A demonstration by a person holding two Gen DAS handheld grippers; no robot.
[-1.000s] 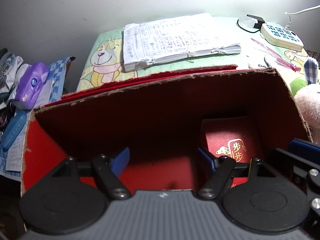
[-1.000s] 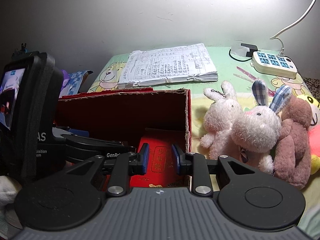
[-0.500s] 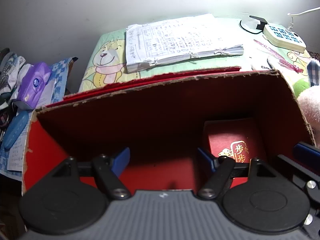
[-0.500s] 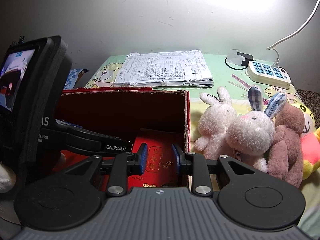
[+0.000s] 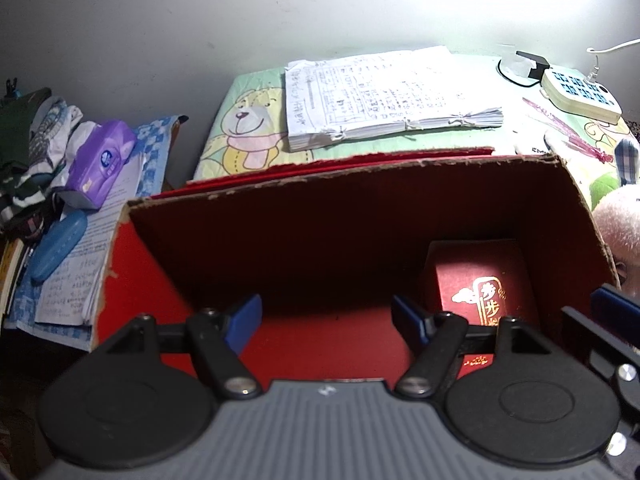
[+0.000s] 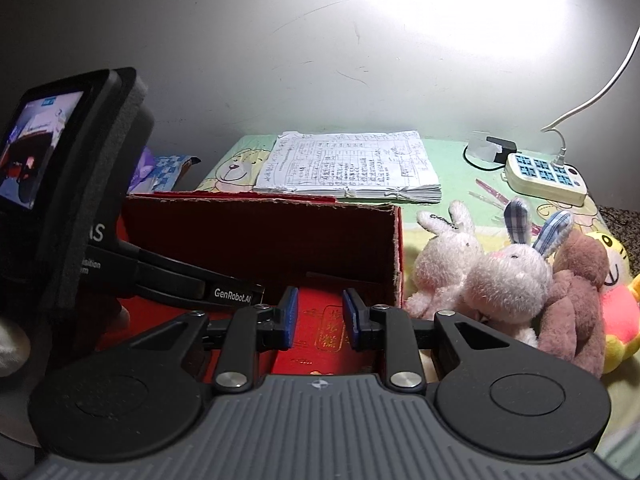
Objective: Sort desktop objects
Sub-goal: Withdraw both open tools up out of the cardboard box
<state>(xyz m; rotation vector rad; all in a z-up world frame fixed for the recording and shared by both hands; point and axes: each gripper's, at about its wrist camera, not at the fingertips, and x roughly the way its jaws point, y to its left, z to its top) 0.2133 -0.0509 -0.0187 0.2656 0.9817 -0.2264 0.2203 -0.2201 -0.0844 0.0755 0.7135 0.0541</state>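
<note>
An open red cardboard box (image 5: 340, 178) stands on the cartoon-print desk cover. A red envelope (image 5: 480, 284) with gold characters lies flat on its floor at the right. My left gripper (image 5: 326, 316) hangs open over the box's near side, nothing between its blue pads. My right gripper (image 6: 320, 316) hovers over the same box (image 6: 260, 206) above the red envelope (image 6: 328, 326). Its jaws stand a narrow gap apart and hold nothing. The left gripper's body (image 6: 72, 184) fills the left of the right wrist view.
A tied stack of handwritten papers (image 5: 384, 96) lies behind the box, with a white power strip (image 6: 544, 178) at the back right. Several plush toys (image 6: 516, 276) crowd the box's right side. A purple tissue pack (image 5: 100, 164) and a blue case (image 5: 58, 250) lie left.
The right gripper has risen and drawn back, so the box and toys sit lower in its view. The left view has shifted only slightly. Neither gripper's jaw gap has changed.
</note>
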